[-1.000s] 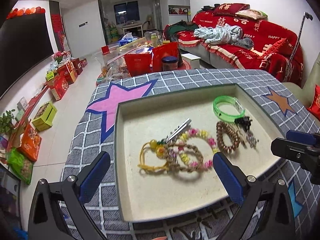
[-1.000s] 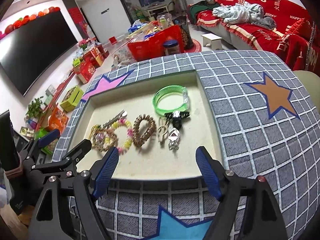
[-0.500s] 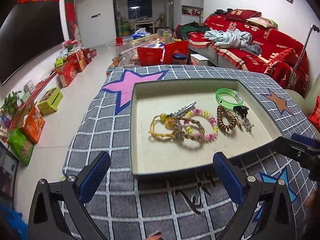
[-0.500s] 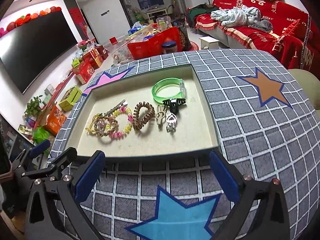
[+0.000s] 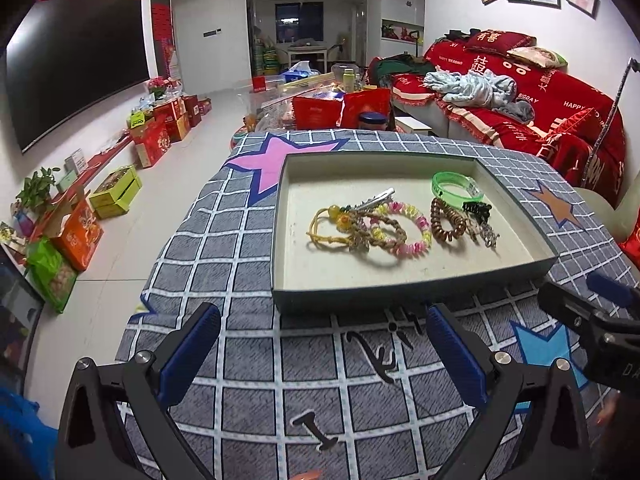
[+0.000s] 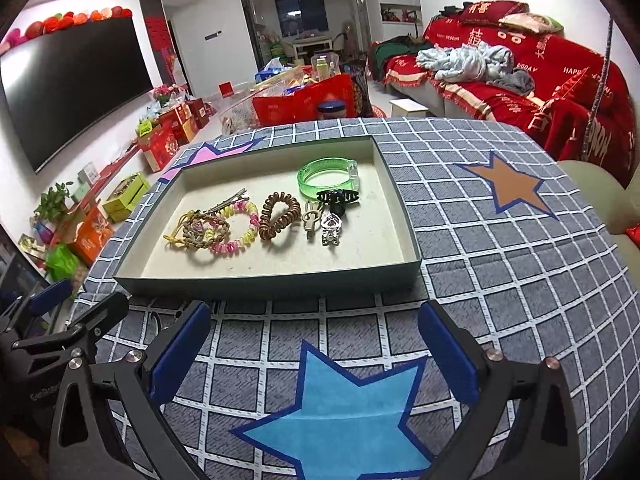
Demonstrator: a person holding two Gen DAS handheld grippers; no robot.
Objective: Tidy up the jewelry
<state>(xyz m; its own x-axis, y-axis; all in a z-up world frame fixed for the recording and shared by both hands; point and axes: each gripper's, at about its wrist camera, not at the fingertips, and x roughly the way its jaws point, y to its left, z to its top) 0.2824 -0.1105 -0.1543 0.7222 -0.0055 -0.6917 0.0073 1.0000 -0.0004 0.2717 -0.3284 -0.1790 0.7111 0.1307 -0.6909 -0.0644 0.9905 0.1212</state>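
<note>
On the grey checked cloth (image 6: 500,264) with its coloured stars sat a shallow grey tray (image 6: 256,282) with a pale lining, and all the jewelry lay inside it, strung in a loose row across the middle. At the left end a yellow cord bracelet (image 6: 176,236) with amber beads overlapped a braided brown bracelet (image 6: 202,236), with a silver hair clip (image 6: 230,202) lying just behind them on the far side. Next came a pink-and-yellow bead bracelet (image 6: 244,228), overlapping the braided one. To its right lay a brown spiral hair tie (image 6: 279,216), apart from the beads. Further right were a small beige clasp piece (image 6: 311,216) and a silver heart charm (image 6: 330,228), side by side. Just beyond them sat a black claw clip (image 6: 338,197), touching the near edge of a translucent green bangle (image 6: 326,176), the farthest piece in the tray. The right third of the tray held nothing.

Both tongs hung over the cloth on the near side of the tray, clear of it. The left gripper (image 5: 324,354) had its blue pads spread wide with only cloth between them. The right gripper (image 6: 316,350) likewise stood spread to its fullest over the blue star (image 6: 340,408), holding nothing.
</note>
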